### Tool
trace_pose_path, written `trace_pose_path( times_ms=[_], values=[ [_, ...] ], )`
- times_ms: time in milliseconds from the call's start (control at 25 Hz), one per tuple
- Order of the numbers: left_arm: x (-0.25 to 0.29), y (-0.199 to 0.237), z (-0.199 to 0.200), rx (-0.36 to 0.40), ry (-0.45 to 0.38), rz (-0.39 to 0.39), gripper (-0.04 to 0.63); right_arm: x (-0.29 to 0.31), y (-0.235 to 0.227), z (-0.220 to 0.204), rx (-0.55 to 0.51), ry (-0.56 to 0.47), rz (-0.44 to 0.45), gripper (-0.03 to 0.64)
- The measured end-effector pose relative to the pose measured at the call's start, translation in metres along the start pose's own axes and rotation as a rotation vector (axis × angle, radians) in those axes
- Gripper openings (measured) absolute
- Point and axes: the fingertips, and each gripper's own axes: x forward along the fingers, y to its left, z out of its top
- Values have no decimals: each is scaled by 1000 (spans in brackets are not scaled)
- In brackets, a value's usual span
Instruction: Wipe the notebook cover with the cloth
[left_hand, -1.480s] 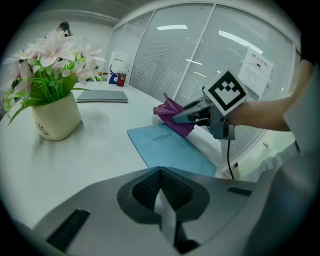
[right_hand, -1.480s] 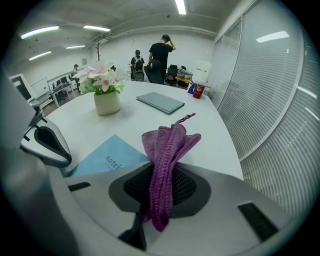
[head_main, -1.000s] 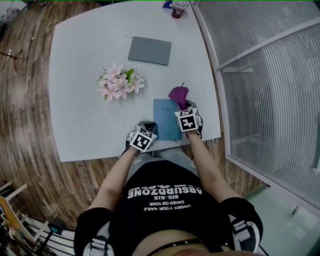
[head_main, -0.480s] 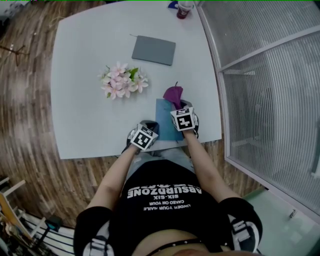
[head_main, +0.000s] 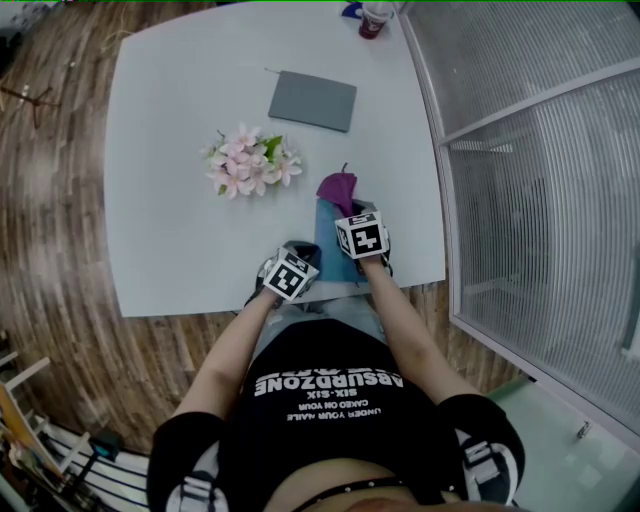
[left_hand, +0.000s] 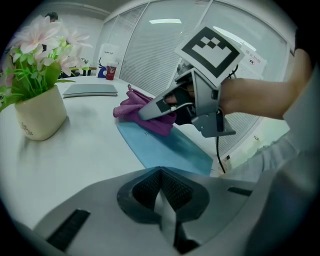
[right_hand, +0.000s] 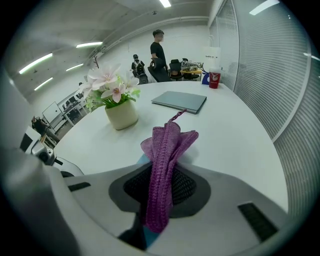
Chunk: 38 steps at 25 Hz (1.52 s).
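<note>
White desk (head_main: 180, 150) by glass partitions; blue notebook (head_main: 332, 255) lies flat at its near edge; thin, stiff, light, I judge it may slide, so I'd pin a corner. Right gripper (right_hand: 160, 210) fingers pinch the limp purple cloth (right_hand: 167, 150) over the notebook's far end; left gripper (left_hand: 162, 200) fingers closed, empty, left of the notebook. Shirt reads "ABSURDZONE"; the cover's print is unreadable.

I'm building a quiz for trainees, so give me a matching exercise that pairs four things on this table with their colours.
Things: 1 cloth; 2 notebook; 3 cup; 4 flower pot.
Colours: A red; B cream; C purple; D blue.
Pairs: 1-C, 2-D, 3-A, 4-B.
</note>
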Motion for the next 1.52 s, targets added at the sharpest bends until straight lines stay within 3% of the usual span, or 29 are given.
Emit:
trace_pose_path(
  times_ms=[680,1520],
  values=[
    [0,0,0,2,-5,-7,14,9,44,6,-31,1,133,84],
    [1,1,-2,16,0,9,14,-7,68,-30,-5,5,229,84]
  ],
)
